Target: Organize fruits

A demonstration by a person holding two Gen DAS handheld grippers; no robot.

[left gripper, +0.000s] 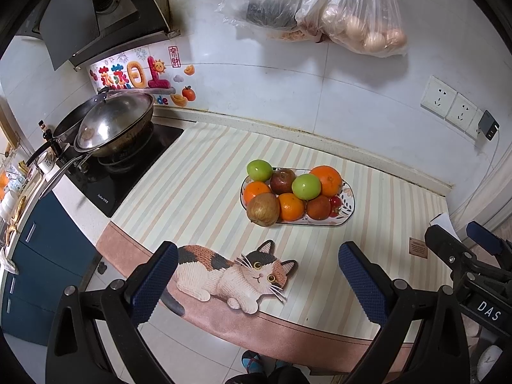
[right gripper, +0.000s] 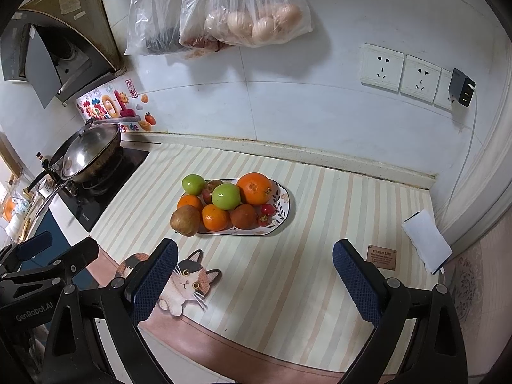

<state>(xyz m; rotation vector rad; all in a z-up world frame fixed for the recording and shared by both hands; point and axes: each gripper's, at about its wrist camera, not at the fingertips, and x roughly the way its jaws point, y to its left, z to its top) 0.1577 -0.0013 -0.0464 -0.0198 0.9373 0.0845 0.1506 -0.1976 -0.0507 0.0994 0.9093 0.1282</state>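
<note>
Fruits [left gripper: 289, 192] piled on plate [left gripper: 347, 208]; my left gripper [left gripper: 257, 283] and right gripper [right gripper: 254, 283] hover near it, jaws spread, empty

Fruit plate [right gripper: 283, 206] mostly covered by piled fruit; only right end and front rim show. Dark red fruit [left gripper: 283, 180] half hidden behind green apples [left gripper: 306, 186]. Small red fruits [right gripper: 266, 213] too small to name. Dark contents of left hanging bag [left gripper: 268, 12] unreadable through plastic. Bag tops cut off by upper edge. Brown mat label [right gripper: 381, 257] print too small to read. Right gripper [left gripper: 480, 256] partly cut off at edge.
</note>
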